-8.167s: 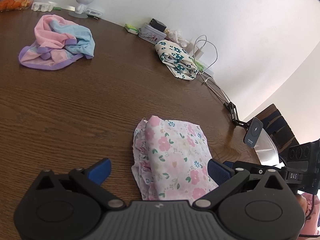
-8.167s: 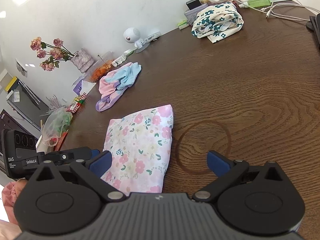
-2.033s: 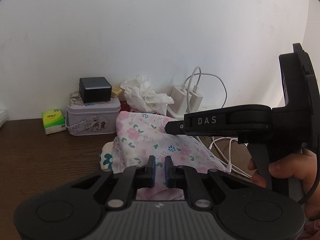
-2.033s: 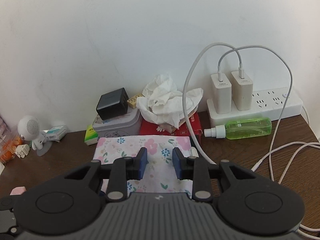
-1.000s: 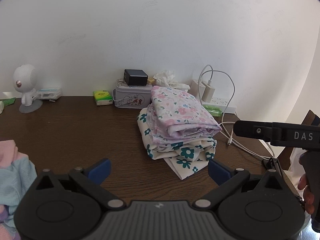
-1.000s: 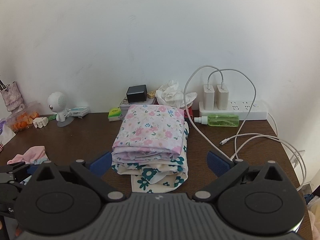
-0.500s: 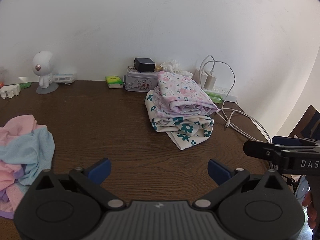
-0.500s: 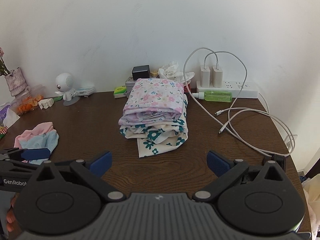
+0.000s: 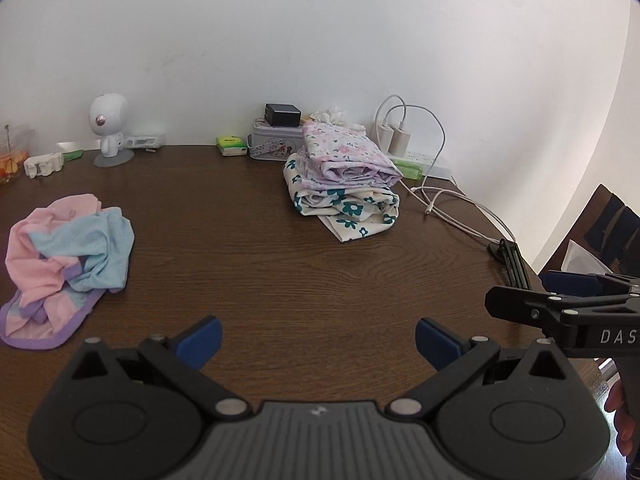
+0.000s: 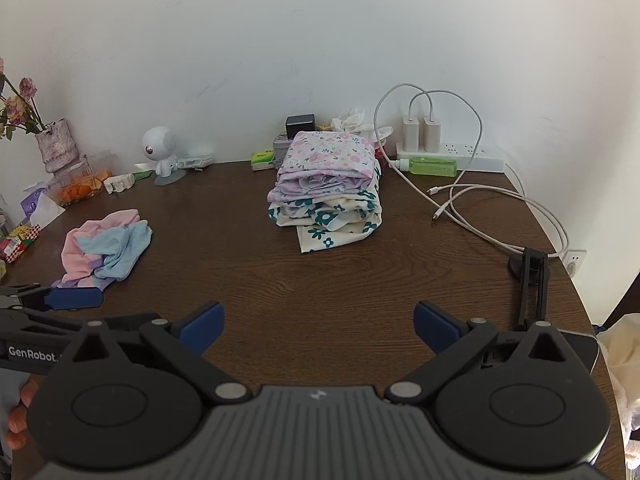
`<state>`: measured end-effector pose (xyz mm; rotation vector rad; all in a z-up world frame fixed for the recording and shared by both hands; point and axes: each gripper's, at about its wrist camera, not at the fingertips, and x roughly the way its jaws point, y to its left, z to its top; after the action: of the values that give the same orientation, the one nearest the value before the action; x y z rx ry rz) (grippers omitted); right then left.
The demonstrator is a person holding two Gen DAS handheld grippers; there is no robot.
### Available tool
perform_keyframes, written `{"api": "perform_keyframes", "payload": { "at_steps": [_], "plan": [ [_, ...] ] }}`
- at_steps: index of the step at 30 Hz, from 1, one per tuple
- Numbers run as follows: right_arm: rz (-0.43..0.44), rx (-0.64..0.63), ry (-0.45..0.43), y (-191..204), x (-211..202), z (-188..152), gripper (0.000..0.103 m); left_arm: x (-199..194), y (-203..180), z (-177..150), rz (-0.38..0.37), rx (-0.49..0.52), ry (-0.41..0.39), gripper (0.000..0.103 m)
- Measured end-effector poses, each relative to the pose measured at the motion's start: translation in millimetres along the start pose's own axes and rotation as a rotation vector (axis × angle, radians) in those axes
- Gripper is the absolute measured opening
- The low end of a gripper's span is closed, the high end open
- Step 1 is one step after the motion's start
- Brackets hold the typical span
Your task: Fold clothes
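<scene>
A folded pink floral garment (image 9: 344, 152) (image 10: 328, 160) lies on top of a folded cream garment with teal flowers (image 9: 352, 210) (image 10: 332, 216) at the back of the brown table (image 9: 256, 264). A crumpled pink, blue and purple garment (image 9: 64, 252) (image 10: 106, 246) lies unfolded at the left. My left gripper (image 9: 318, 342) is open and empty over the table's near part. My right gripper (image 10: 318, 326) is open and empty too, well short of the stack. Each gripper shows at the edge of the other's view.
Along the back wall stand a white robot-shaped figure (image 9: 108, 128), a tin with a black box (image 9: 276, 140), tissues, a power strip with chargers (image 10: 448, 152), a green bottle (image 10: 430, 166) and loose white cables (image 10: 500, 216). A black clamp stand (image 10: 530, 280) sits at the right edge.
Both grippers let go of the pink floral garment on the stack, opened, and have pulled back toward the near edge. The stack now looks farther away.
</scene>
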<state>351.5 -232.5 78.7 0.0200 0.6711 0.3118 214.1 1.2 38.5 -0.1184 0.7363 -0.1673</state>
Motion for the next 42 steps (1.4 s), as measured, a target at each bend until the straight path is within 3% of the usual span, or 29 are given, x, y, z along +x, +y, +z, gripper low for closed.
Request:
{"api": "perform_keyframes", "payload": {
  "at_steps": [7, 18, 34, 42],
  "plan": [
    [0.025, -0.032, -0.018, 10, -33, -37, 0.103, -33, -7, -43, -0.005, 0.029, -0.016, 0.103],
    [0.071, -0.036, -0.004, 21, -65, -90, 0.103, -63, -5, -100, -0.005, -0.008, -0.008, 0.103],
    [0.098, -0.008, -0.013, 43, -100, -153, 0.103, -97, -9, -155, 0.026, -0.002, -0.018, 0.103],
    [0.118, 0.017, -0.018, 50, -108, -169, 0.103, -111, -21, -167, 0.055, 0.056, -0.051, 0.103]
  ]
}}
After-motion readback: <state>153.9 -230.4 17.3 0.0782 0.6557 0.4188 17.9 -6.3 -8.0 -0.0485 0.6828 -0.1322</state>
